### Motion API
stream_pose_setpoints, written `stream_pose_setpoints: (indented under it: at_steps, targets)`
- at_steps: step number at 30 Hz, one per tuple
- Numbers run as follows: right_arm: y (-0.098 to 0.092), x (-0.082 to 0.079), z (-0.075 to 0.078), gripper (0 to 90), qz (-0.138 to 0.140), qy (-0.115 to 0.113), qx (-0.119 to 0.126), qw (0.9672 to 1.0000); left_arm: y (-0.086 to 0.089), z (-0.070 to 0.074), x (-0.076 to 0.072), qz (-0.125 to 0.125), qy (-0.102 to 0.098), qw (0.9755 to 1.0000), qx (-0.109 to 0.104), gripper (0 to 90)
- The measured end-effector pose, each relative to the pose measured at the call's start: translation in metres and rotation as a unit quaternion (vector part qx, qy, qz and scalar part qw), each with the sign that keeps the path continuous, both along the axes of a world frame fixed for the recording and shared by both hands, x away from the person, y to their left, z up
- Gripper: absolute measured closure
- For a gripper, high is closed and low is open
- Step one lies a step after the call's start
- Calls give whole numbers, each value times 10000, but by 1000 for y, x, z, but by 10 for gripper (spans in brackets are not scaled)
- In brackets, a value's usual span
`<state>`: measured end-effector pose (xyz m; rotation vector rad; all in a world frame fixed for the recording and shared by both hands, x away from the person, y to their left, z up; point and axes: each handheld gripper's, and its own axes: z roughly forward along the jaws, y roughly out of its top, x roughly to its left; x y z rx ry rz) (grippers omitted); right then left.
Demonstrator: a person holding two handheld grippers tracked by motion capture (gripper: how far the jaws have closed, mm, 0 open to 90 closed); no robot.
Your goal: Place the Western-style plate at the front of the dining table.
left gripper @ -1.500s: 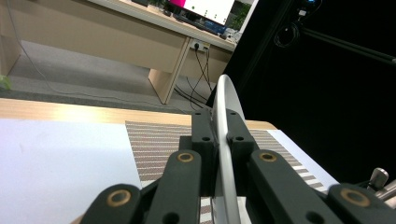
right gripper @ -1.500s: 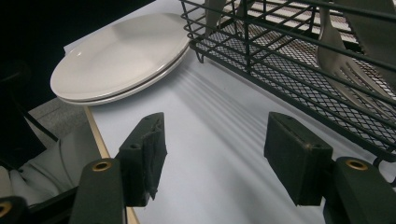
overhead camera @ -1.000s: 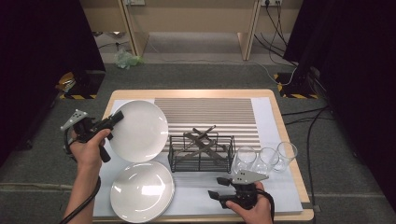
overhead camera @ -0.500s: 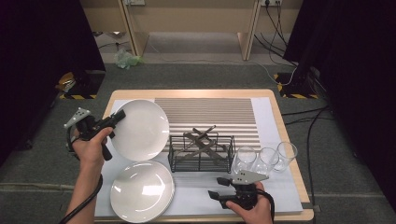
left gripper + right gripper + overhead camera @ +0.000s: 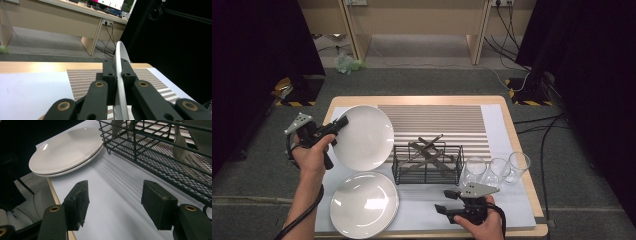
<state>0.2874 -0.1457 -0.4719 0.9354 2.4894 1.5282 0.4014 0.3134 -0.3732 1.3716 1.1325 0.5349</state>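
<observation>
My left gripper is shut on the rim of a white plate, which it holds tilted over the left part of the table. In the left gripper view the plate's edge runs upright between the two pads of my left gripper. A stack of white plates lies at the front left; it is also in the right gripper view. My right gripper rests near the front edge and points left. It stands open over white paper, with nothing between its fingers.
A black wire basket with metal cutlery stands mid-table, close to the right gripper. Three clear glasses stand in a row to its right. A striped mat covers the far half. The wooden table edge borders it.
The left gripper and its plate have shifted slightly up and to the right. The right gripper has stayed where it was.
</observation>
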Motion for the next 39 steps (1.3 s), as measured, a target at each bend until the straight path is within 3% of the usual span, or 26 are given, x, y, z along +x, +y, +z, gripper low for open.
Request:
stream_pose_setpoints:
  at_steps: [39]
  targets:
    - [0, 0, -1, 391, 27, -12, 4, 10000, -14, 6, 15, -89, -48, 9996, 274, 854]
